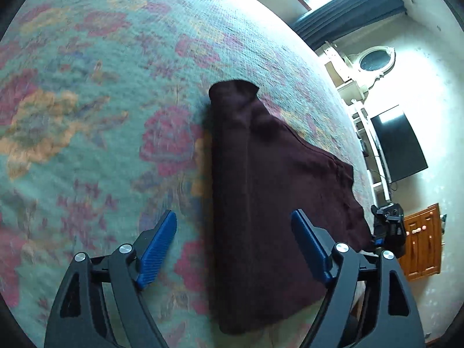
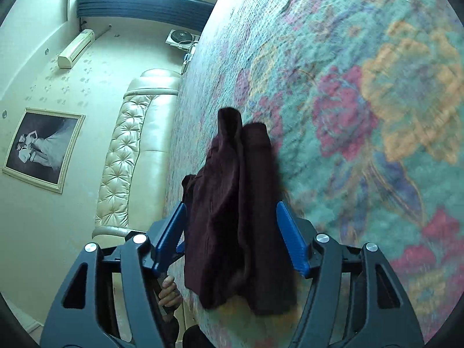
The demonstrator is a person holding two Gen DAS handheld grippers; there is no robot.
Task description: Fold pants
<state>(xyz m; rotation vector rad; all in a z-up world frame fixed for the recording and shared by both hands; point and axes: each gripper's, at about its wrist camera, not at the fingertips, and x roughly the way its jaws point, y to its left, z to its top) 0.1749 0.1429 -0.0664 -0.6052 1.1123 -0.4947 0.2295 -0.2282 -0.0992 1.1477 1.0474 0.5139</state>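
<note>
Dark maroon pants (image 1: 261, 191) lie on a floral bedspread (image 1: 87, 116), legs laid one beside the other and running away from the cameras, the broad waist end nearest. Left claw (image 1: 233, 249): spread wide, holding nothing, one finger over bare bedspread and the other over the cloth. Right claw (image 2: 232, 237): likewise wide and empty, its fingers straddling the near end of the pants (image 2: 235, 217).

Likely faults: a claw closing on only the top layer would peel the legs apart; lifting the two sides unevenly would skew the fold; the loose fabric at the pants' edge could bunch.

The left wrist view shows the flared hip and crotch edge, the right claw (image 1: 388, 226) at that far corner, and a dark screen (image 1: 397, 145). The right wrist view alone shows the two separate leg ends, rumpled cloth on one side, a padded headboard (image 2: 130, 145) and a framed photograph (image 2: 43, 148).
</note>
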